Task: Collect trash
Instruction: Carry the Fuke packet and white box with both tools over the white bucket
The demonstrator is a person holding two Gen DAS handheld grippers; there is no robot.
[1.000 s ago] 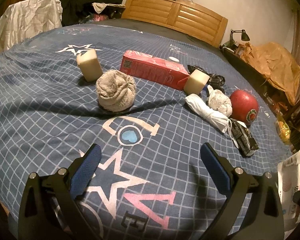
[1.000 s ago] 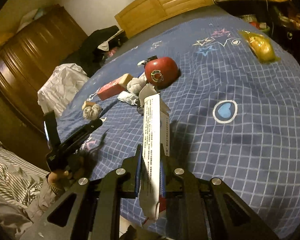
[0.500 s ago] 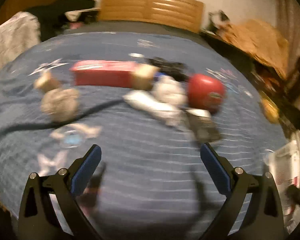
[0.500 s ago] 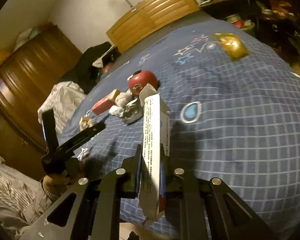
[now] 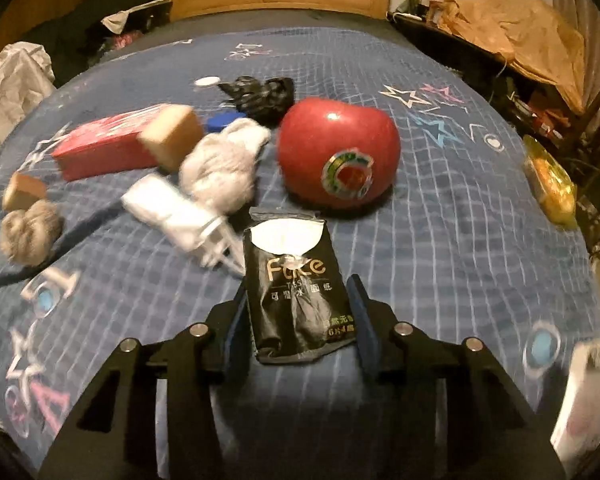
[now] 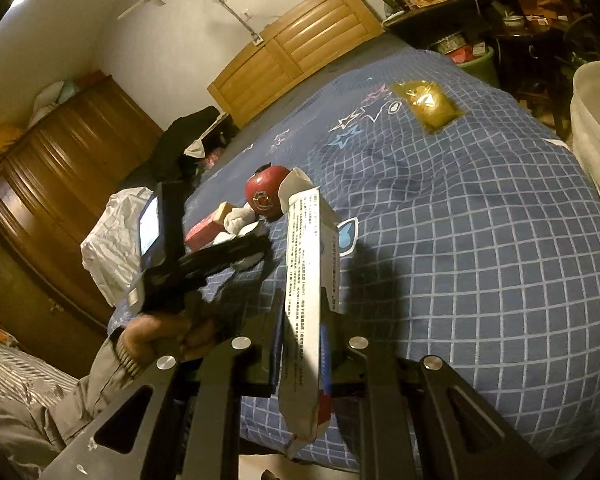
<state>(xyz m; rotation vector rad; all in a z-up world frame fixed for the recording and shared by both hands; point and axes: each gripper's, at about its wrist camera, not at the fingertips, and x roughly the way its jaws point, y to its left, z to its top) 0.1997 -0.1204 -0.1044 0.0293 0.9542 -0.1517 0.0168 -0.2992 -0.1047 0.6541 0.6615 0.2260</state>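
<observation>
Trash lies in a loose cluster toward the near-left part of the blue grid-patterned quilt [image 5: 440, 240] that covers the bed, and the change over the last second is in the left gripper [image 5: 298, 312]. A second ago it hovered back from the pile with its blue-padded fingers spread wide and nothing between them; half a second ago the view was smeared by a fast swing to the right; now those fingers have narrowed and stand close on either side of the black crumpled tissue packet with gold lettering [image 5: 296, 292], which still lies on the quilt near its near edge. Whether the pads already press the packet cannot be told. My reading is that a grasp is just forming and the packet will be the next piece collected. Behind it sit the big round red fruit with a sticker [image 5: 338, 156], the flat red cardboard box [image 5: 100, 148], a twisted white plastic bag [image 5: 176, 216], a wadded grey-white tissue ball [image 5: 220, 168], a beige cloth wad [image 5: 30, 230] and a small tan foam block [image 5: 172, 136], all untouched, so most of the job remains. The right gripper [image 6: 304, 344] has not changed: its fingers stay pinched on the tall white printed carton [image 6: 306, 288], held upright above the quilt's near edge, a piece already in hand but not yet dropped anywhere.
</observation>
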